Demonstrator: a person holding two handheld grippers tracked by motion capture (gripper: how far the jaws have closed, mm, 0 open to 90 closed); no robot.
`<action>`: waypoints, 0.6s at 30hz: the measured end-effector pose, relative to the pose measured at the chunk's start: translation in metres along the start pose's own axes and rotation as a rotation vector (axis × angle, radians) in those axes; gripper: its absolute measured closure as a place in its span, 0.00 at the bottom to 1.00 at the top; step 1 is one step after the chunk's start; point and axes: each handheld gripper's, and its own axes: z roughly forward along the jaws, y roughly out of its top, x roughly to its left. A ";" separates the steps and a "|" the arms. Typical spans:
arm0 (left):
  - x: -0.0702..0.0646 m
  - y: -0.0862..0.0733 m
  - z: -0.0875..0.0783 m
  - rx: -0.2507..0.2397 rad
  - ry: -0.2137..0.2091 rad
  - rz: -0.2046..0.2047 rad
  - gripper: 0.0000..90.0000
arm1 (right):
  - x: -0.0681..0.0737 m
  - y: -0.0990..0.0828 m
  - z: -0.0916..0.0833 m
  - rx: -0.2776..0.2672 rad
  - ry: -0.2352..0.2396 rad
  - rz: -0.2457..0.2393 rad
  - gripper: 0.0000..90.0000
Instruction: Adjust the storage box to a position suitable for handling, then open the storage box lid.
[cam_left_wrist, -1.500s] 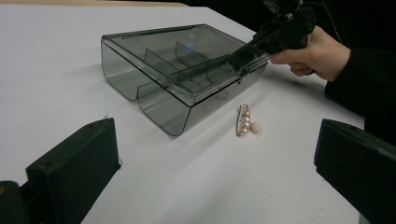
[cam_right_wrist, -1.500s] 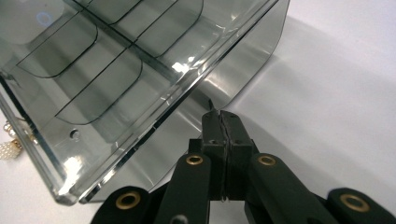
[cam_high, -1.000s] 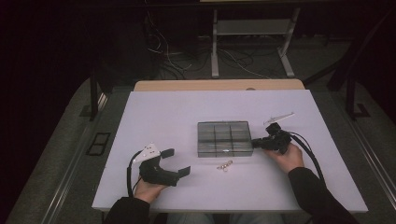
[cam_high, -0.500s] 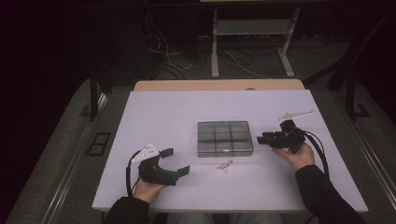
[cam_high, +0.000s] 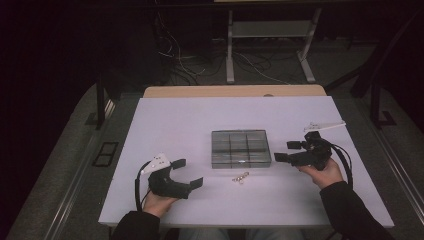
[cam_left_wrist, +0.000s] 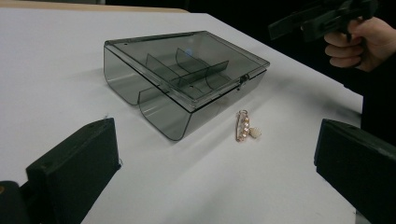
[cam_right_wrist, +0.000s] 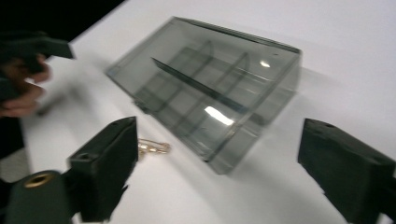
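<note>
A smoky clear compartment box lies with its lid down at the middle of the white table. A small gold pin with pearls rests just in front of it. My left gripper sits open at the near left, aimed at the box and the pin. My right gripper hovers right of the box, apart from it. Its jaws have just been opening, with nothing between them. In the right gripper view the box and the pin lie beyond the wide jaws.
The white tabletop ends close to both hands at its front edge. A beige table edge adjoins the back. Metal frame legs and cables lie on the dark floor beyond.
My right gripper has drawn back to the right from the box's right edge, risen a little, and its jaws have spread apart. The left gripper has stayed put.
</note>
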 end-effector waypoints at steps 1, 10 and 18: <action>0.000 0.000 0.000 0.001 0.000 0.000 0.00 | 0.002 -0.001 -0.001 -0.005 0.008 0.004 0.10; 0.000 0.000 0.000 0.003 -0.002 0.002 0.00 | 0.022 -0.004 -0.001 0.014 0.067 -0.064 0.00; 0.000 0.000 0.001 0.004 -0.004 0.002 0.00 | 0.024 -0.007 0.012 0.050 0.042 -0.100 0.00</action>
